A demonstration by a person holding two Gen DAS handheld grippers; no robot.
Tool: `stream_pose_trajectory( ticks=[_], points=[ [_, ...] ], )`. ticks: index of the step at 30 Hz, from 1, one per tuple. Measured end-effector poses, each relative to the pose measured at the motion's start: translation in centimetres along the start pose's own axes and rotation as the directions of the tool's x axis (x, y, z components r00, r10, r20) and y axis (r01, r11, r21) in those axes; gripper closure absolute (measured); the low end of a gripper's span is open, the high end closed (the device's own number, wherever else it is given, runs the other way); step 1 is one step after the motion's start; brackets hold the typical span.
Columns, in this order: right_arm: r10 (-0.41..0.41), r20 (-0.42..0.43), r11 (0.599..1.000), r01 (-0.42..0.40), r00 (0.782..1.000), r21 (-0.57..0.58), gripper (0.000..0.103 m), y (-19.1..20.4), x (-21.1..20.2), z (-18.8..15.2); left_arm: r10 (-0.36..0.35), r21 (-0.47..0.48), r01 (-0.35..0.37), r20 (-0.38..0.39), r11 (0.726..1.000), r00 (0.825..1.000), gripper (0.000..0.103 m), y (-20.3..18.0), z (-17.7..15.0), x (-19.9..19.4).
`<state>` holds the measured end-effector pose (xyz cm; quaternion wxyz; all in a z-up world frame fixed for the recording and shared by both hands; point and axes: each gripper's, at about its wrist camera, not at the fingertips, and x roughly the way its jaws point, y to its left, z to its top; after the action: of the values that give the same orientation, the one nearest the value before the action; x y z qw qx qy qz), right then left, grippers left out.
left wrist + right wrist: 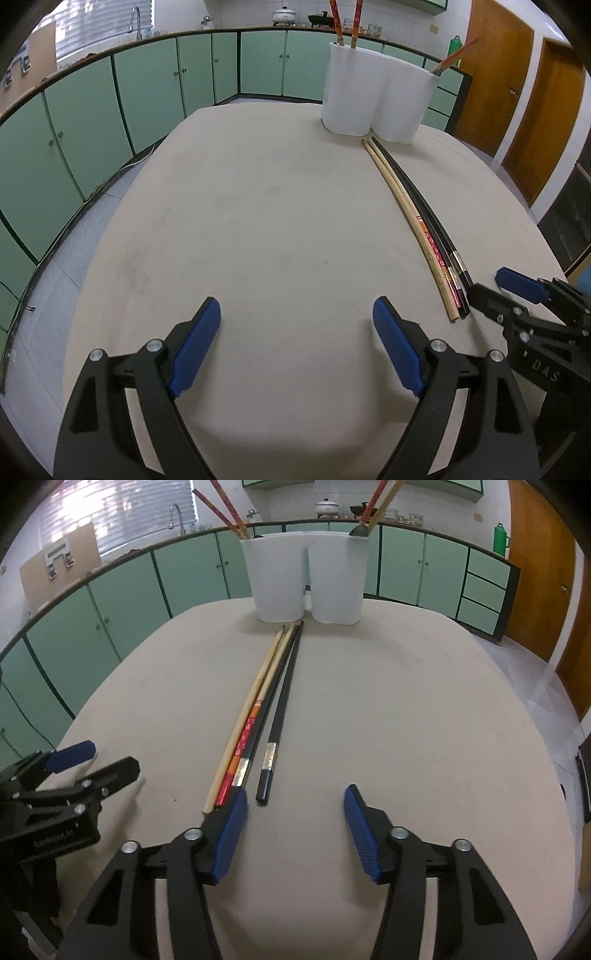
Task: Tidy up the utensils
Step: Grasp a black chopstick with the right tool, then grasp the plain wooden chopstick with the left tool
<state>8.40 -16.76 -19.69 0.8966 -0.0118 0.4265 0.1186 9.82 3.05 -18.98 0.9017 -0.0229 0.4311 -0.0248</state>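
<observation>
Right gripper (295,834): jaws apart, nothing between the pads, left pad touching the near ends of the chopstick bundle (255,720). One black chopstick (280,709) lies just beside the bundle, inside the jaw gap. Left gripper (295,347) wide open, empty, parked over bare worktop (240,221). Step looks like pre-grasp. Next: center on one stick, close, carry to the white two-compartment holder (306,579) at the far edge. Sticks thin, likely to roll.
</observation>
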Motion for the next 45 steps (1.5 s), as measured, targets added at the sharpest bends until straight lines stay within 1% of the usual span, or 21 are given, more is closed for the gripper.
stream_pose_trajectory(
  ticks=[1, 2, 4, 5, 7, 13, 20, 24, 26, 31, 34, 37, 40, 43, 45],
  points=[
    [-0.004, -0.001, 1.0, 0.004, 1.0, -0.005, 0.063, 0.1, 0.1, 0.0, 0.0, 0.001, 0.0, 0.001, 1.0, 1.0, 0.021, -0.1, 0.0, 0.0],
    [-0.007, -0.002, 1.0, 0.007, 1.0, -0.014, 0.066, 0.4, 0.2, 0.1, 0.0, 0.0, 0.0, 0.002, 1.0, 1.0, 0.021, 0.0, 0.0, -0.1],
    [-0.003, -0.002, 1.0, 0.003, 1.0, -0.028, 0.077, 0.8, 0.2, 0.1, -0.002, 0.001, 0.002, 0.004, 1.0, 1.0, 0.021, 0.0, -0.1, -0.1],
    [0.0, -0.002, 1.0, 0.0, 1.0, -0.031, 0.08, 1.0, 0.3, 0.1, -0.002, 0.003, 0.002, 0.005, 1.0, 1.0, 0.021, 0.0, -0.1, -0.1],
    [0.015, -0.005, 0.999, -0.016, 1.0, -0.041, 0.096, 1.3, 0.3, 0.0, -0.005, 0.004, 0.005, 0.004, 1.0, 1.0, 0.021, -0.2, -0.1, -0.1],
    [-0.019, 0.008, 1.0, 0.019, 1.0, -0.01, 0.096, 0.3, -0.2, -0.4, -0.031, 0.016, 0.031, 0.003, 0.999, 1.0, 0.021, -0.8, -0.2, -0.4],
    [-0.077, 0.021, 0.995, 0.076, 0.997, 0.058, 0.097, -2.9, -1.3, -1.3, -0.096, 0.051, 0.095, -0.001, 0.994, 0.995, 0.021, -3.2, -0.3, -0.7],
    [-0.087, 0.023, 0.993, 0.084, 0.996, 0.089, 0.097, -4.3, -1.4, -1.3, -0.12, 0.078, 0.121, -0.012, 0.99, 0.993, 0.021, -5.0, -0.6, -0.6],
    [-0.083, 0.023, 0.992, 0.08, 0.996, 0.098, 0.097, -4.5, -1.4, -1.3, -0.121, 0.09, 0.122, -0.018, 0.988, 0.992, 0.021, -5.6, -0.7, -0.4],
    [-0.073, 0.024, 0.993, 0.07, 0.997, 0.1, 0.097, -4.6, -1.2, -1.3, -0.095, 0.107, 0.099, -0.041, 0.989, 0.995, 0.021, -6.7, -0.7, 0.6],
    [-0.064, 0.024, 0.992, 0.061, 0.998, 0.107, 0.097, -4.8, -1.2, -1.4, -0.065, 0.133, 0.07, -0.043, 0.989, 0.997, 0.021, -7.3, -0.6, 1.0],
    [-0.062, 0.024, 0.992, 0.059, 0.998, 0.109, 0.097, -4.7, -1.3, -1.4, -0.034, 0.137, 0.039, -0.043, 0.99, 0.998, 0.021, -7.3, -0.5, 1.2],
    [-0.06, 0.023, 0.992, 0.057, 0.998, 0.11, 0.097, -4.7, -1.3, -1.4, -0.008, 0.121, 0.012, -0.04, 0.993, 0.999, 0.02, -6.6, -0.5, 1.0],
    [-0.047, 0.024, 0.994, 0.044, 0.999, 0.104, 0.096, -4.6, -1.2, -1.4, 0.031, 0.077, -0.028, -0.038, 0.997, 0.999, 0.02, -4.7, -0.4, 0.8],
    [-0.03, 0.025, 0.995, 0.027, 0.999, 0.091, 0.094, -4.4, -1.3, -1.5, 0.031, 0.063, -0.029, -0.037, 0.998, 0.999, 0.02, -3.8, -0.4, 0.7]
  ],
)
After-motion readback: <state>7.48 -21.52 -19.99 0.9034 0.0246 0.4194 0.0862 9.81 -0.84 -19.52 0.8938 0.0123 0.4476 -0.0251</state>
